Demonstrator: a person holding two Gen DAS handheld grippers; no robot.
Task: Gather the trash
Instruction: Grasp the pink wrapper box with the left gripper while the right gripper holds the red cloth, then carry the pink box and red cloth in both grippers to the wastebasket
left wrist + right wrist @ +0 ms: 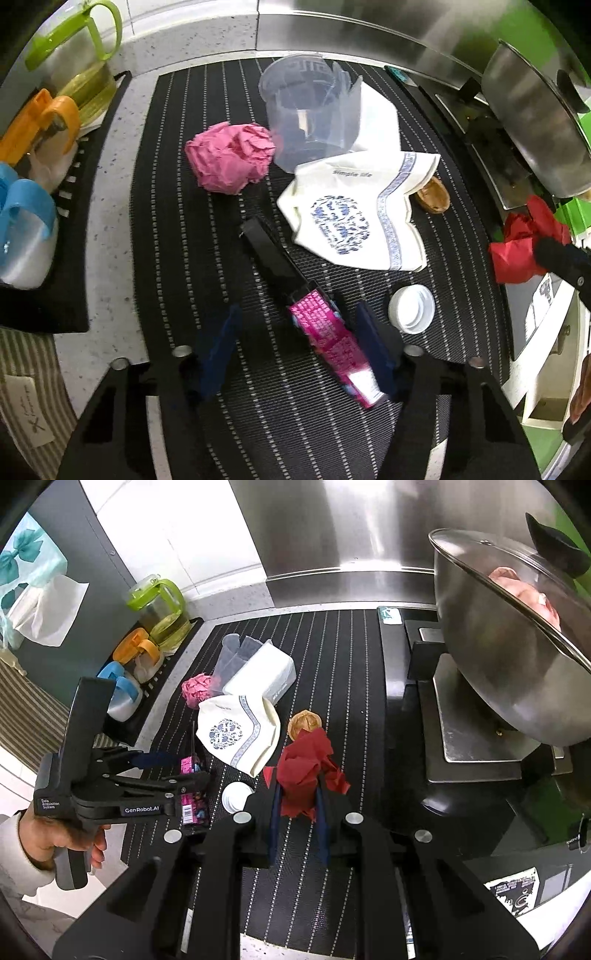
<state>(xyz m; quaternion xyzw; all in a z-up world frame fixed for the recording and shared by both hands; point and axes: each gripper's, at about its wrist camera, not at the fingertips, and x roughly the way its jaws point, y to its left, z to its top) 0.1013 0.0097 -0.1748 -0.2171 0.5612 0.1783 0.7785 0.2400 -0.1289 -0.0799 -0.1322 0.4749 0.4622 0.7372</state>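
Left wrist: left tool (pixel 301 345) spread around the pink wrapper (pixel 334 343) on the striped mat (pixel 184 229), only one pad touching it. Right wrist: right tool (pixel 298 805) clenched on red crumpled paper (pixel 304 771), above the mat.

A: What is by the wall?

B: A green jug (pixel 159 609) with yellow drink in it. An orange tub (pixel 136 650) and a blue tub (pixel 119 687) sit just beside it.

A: And on the right?

B: A big shiny pot (pixel 509 657) with a glass lid (pixel 517 602). The black striped mat (pixel 343 686) lies between them.
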